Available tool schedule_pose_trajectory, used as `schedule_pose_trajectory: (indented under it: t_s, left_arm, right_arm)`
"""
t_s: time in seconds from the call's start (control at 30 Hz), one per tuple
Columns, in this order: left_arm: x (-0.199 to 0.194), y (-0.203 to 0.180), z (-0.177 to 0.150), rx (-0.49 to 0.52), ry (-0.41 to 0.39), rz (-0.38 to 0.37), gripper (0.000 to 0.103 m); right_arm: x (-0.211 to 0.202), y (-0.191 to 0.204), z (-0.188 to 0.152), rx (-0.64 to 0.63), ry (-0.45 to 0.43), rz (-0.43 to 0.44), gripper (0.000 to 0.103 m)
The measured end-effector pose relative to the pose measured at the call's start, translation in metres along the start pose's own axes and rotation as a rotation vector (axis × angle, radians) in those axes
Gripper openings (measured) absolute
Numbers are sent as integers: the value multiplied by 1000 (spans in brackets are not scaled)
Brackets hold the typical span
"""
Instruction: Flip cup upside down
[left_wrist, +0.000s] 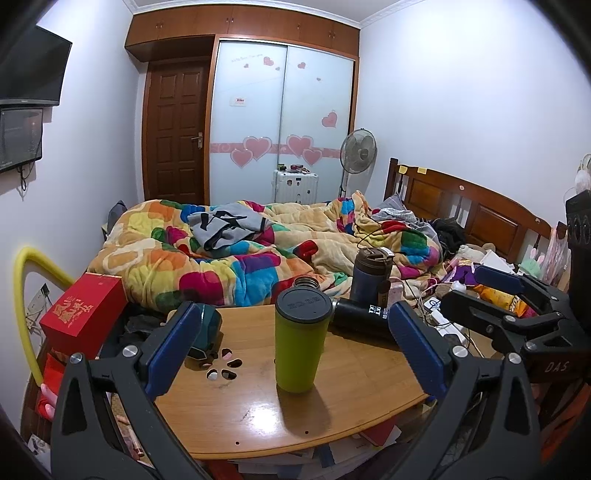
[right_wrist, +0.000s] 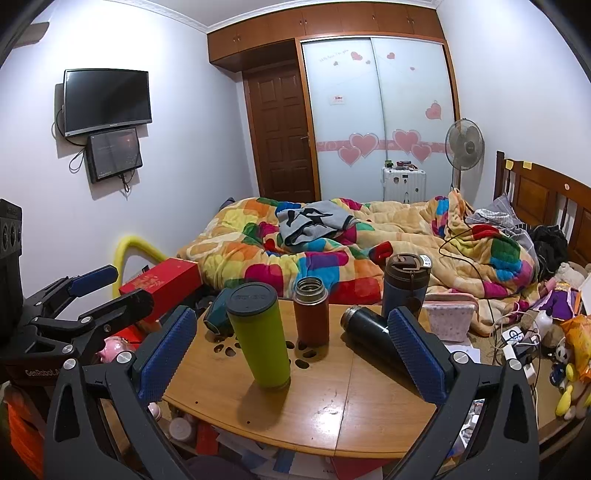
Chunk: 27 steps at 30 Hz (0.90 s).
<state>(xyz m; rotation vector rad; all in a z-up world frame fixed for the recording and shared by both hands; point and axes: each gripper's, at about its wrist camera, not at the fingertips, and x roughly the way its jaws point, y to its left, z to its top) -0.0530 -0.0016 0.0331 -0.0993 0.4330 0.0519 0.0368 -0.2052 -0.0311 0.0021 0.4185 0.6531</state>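
A lime-green cup (left_wrist: 301, 341) with a dark lid stands upright on the round wooden table (left_wrist: 258, 413); it also shows in the right wrist view (right_wrist: 260, 338). My left gripper (left_wrist: 295, 343) is open, its blue pads either side of the cup and nearer the camera, not touching it. My right gripper (right_wrist: 291, 347) is open and empty above the table's front; the green cup stands left of its middle. The right gripper also shows at the right of the left wrist view (left_wrist: 491, 291), and the left gripper at the left of the right wrist view (right_wrist: 110, 288).
A brown flask (right_wrist: 311, 312) without a lid, a blue tumbler (right_wrist: 404, 286), a black bottle (right_wrist: 373, 332) lying on its side and a teal object (right_wrist: 219, 310) share the table. A red box (left_wrist: 83, 314) stands left. A bed with a colourful blanket (left_wrist: 240, 251) lies behind.
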Motion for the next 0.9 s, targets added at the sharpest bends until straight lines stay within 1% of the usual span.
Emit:
schedule_pose_trajectory:
  t_s: [0.33,0.43,0.7,0.9]
  left_arm:
    - [4,1,-2,-24,6,-14,103]
    - [7,1,-3,-23,18,-30,103]
    - [8,2,-4,-21,24,-38,103]
    - [14,3,-5,-23,44,-54,103]
  right_arm:
    - [1,-1,-2,3,4,-4,103]
    - [1,-2,-2,3,4,-4,103]
    - [1,-3,-3,5,5,-5,103]
    - [2,-5,-5,9,6,-7,103]
